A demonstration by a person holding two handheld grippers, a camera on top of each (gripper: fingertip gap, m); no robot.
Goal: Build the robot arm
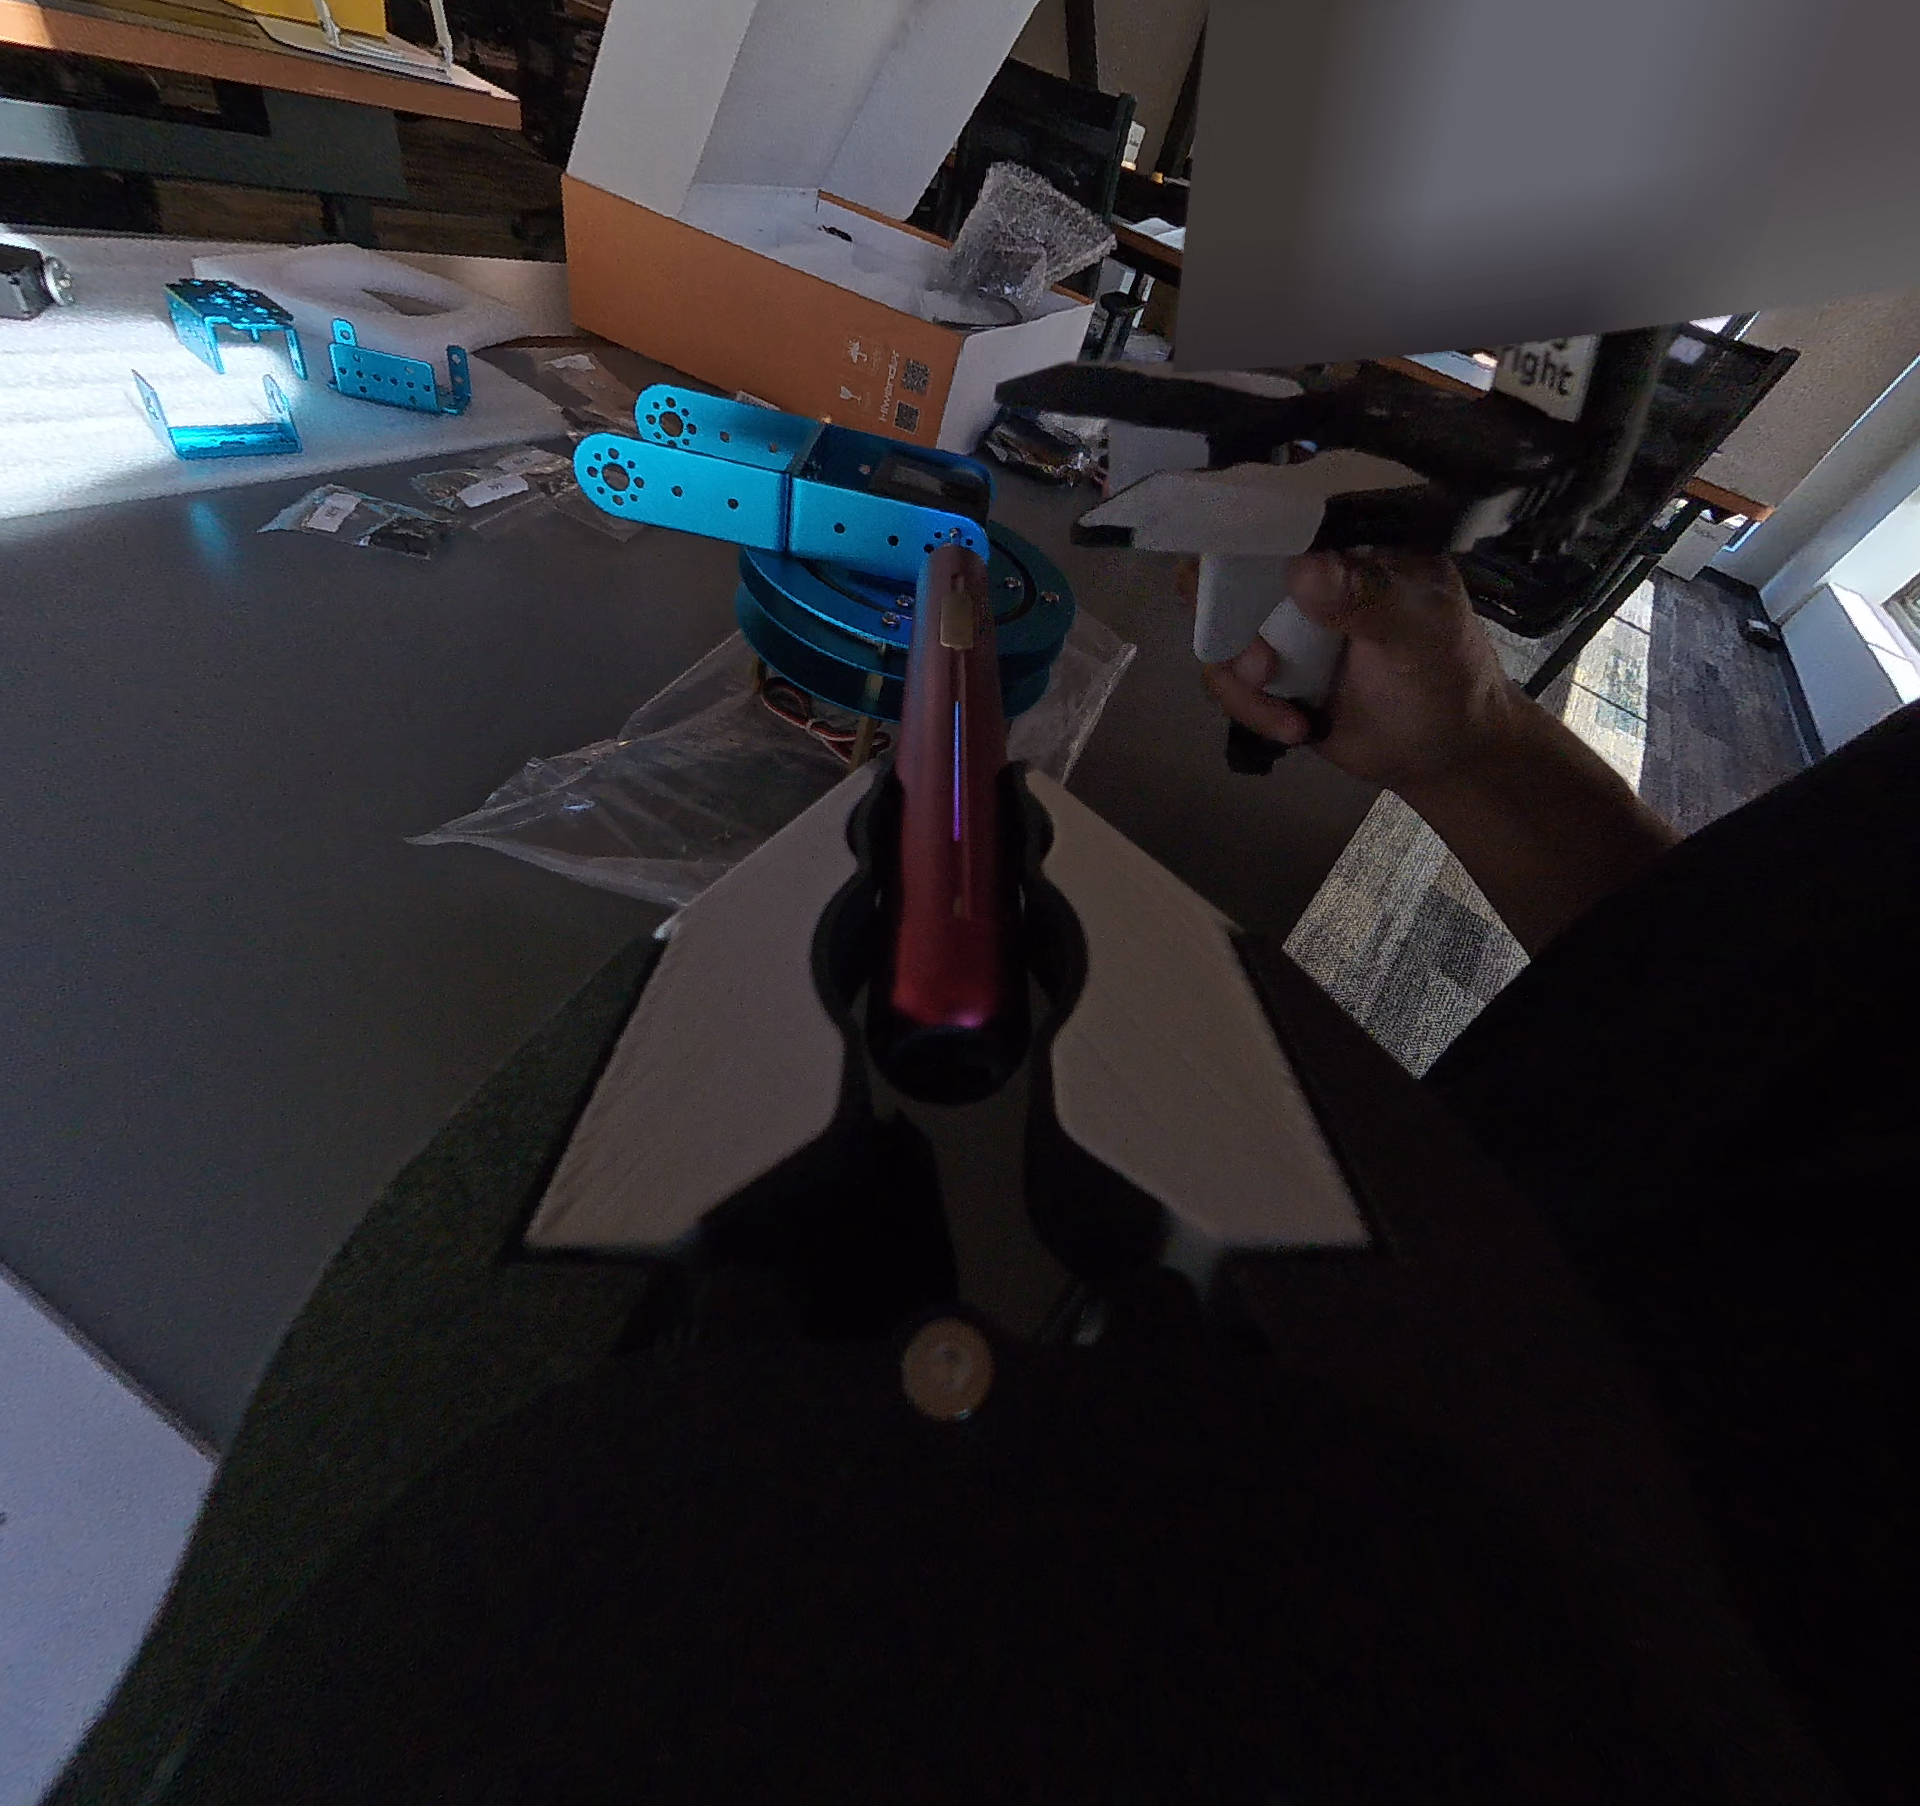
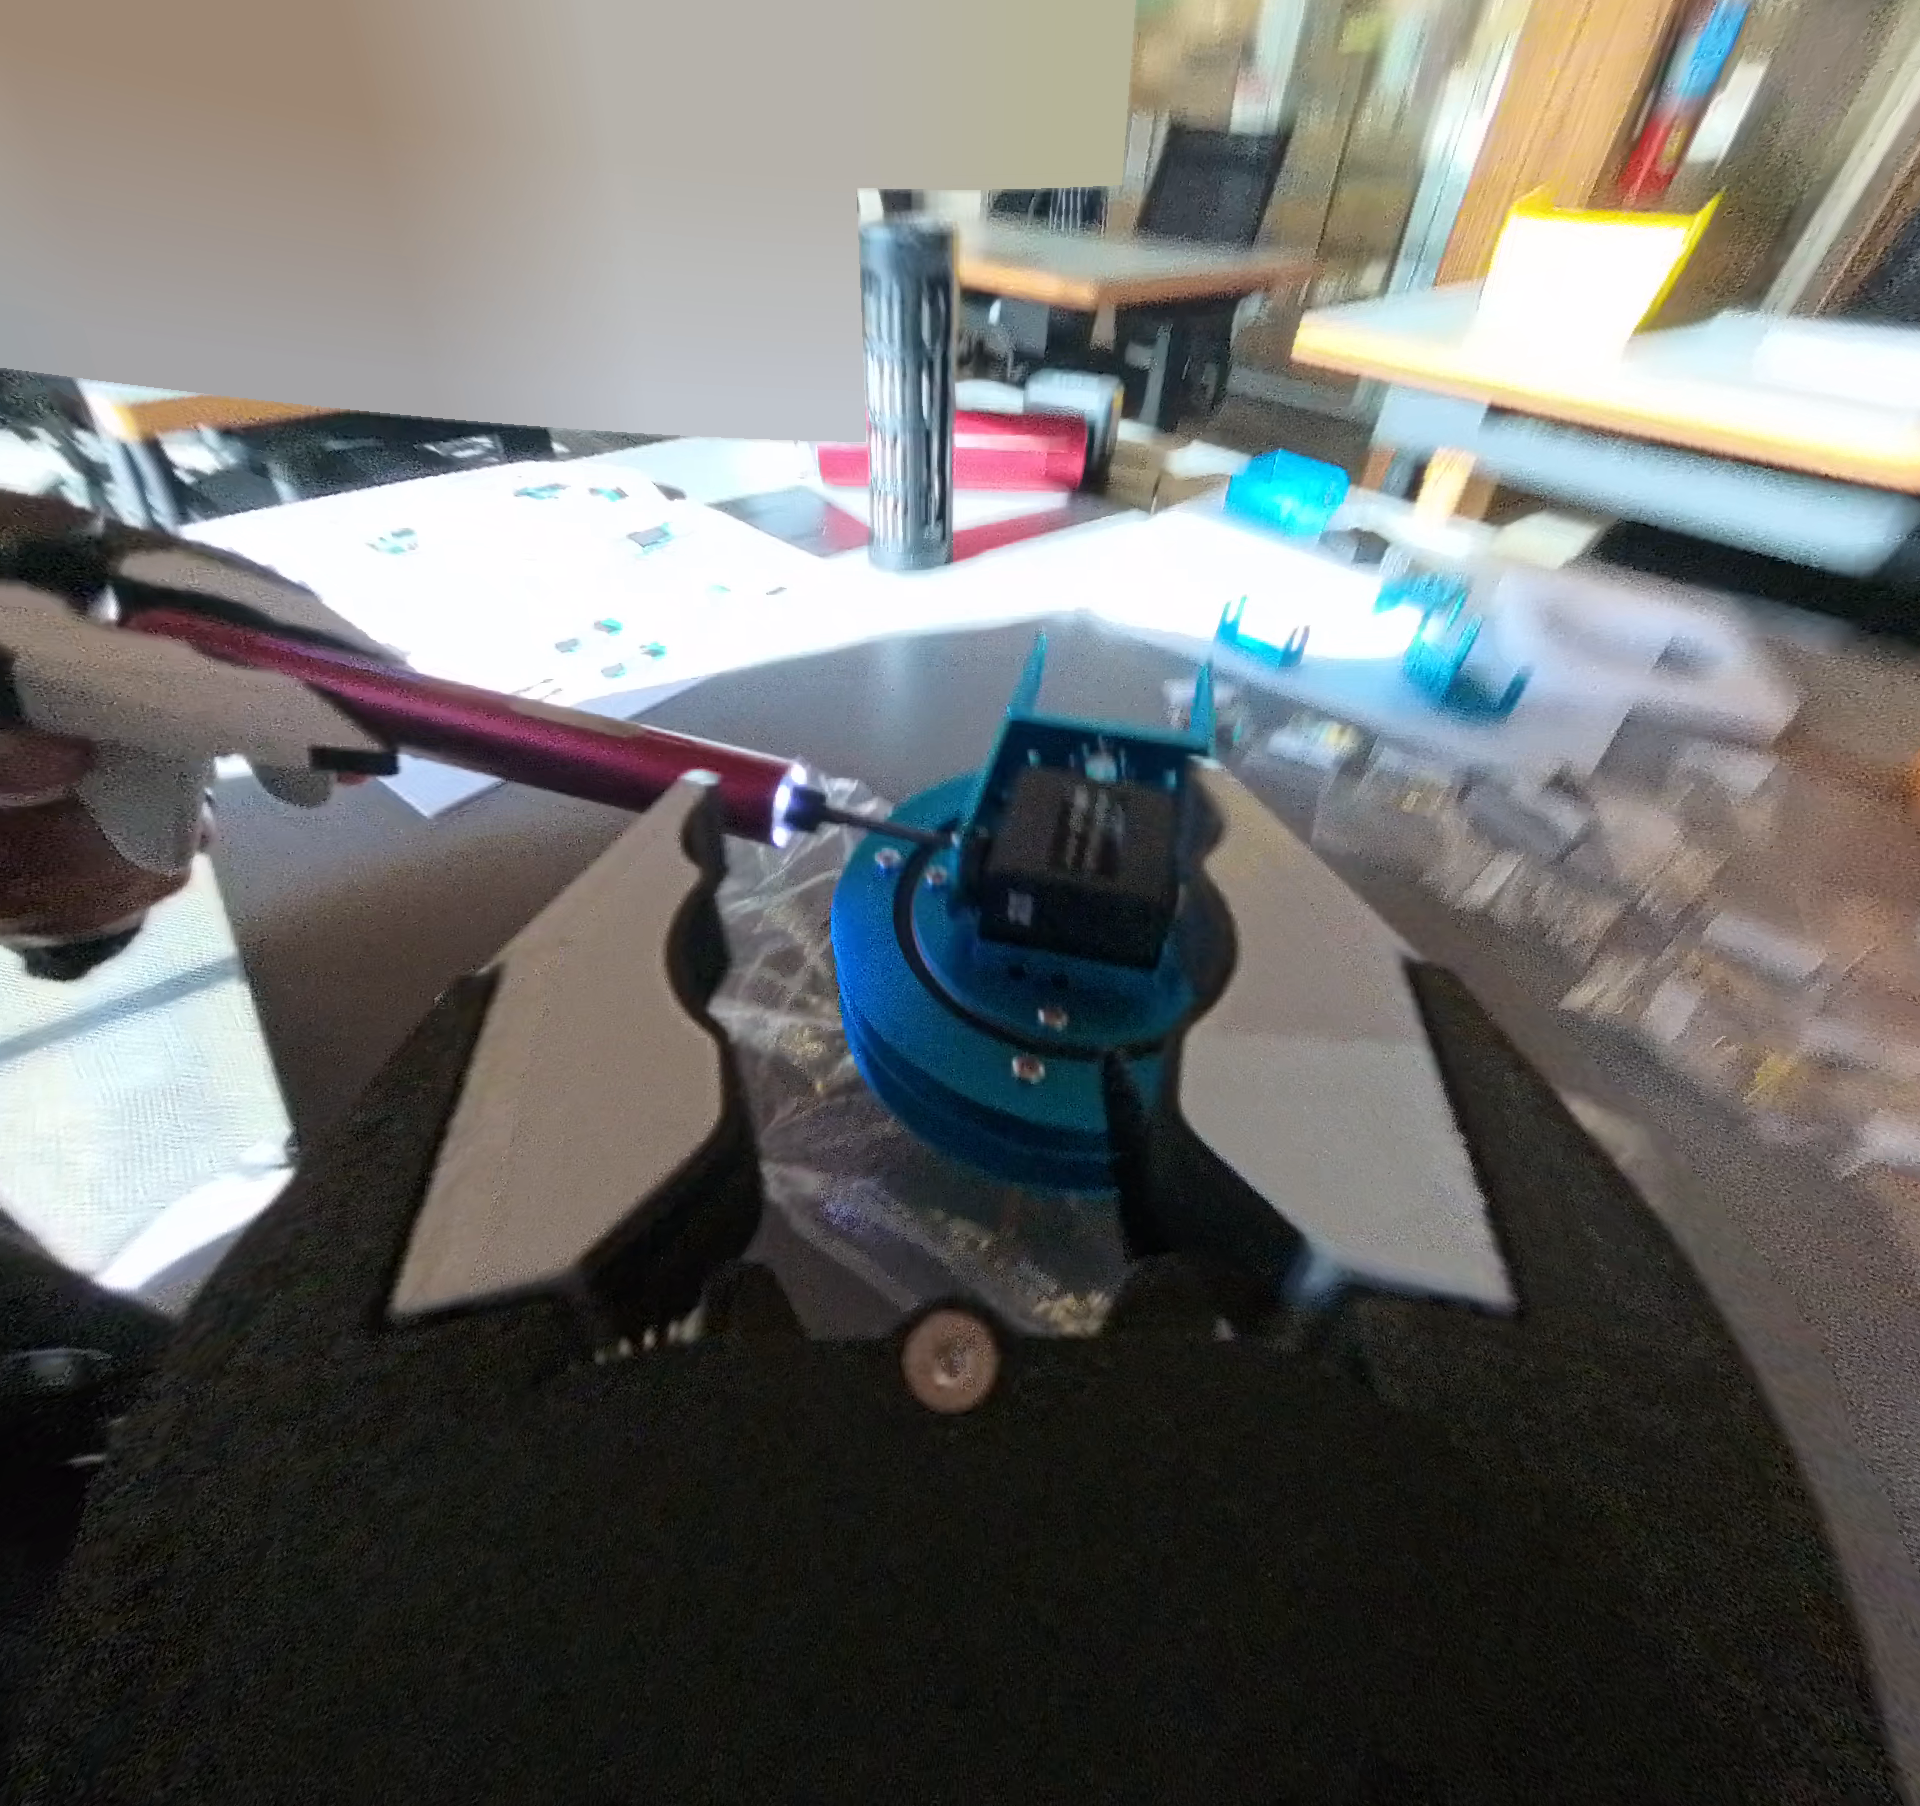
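Note:
My left gripper [image 1: 948, 795] is shut on a magenta electric screwdriver [image 1: 940, 925] that points forward. Its lit tip [image 2: 795, 809] has a thin bit that touches the top of a round blue metal base [image 2: 935, 1018], next to a black servo [image 2: 1081, 873] in a blue bracket. In the left wrist view the bracket arms [image 1: 707, 489] reach left from the base [image 1: 1029, 603]. My right gripper [image 2: 951, 785] is open, with a finger on either side of the base and nothing in it. It also shows in the left wrist view [image 1: 1044, 457], held by a hand.
Clear plastic bags [image 1: 644, 790] lie under the base on the dark table. Loose blue brackets [image 1: 395, 380] sit on white foam at the far left. An open orange and white box [image 1: 748, 302] stands behind. A black mesh cylinder [image 2: 906, 385], a red case [image 2: 997, 452] and a printed sheet [image 2: 499, 561] lie farther back.

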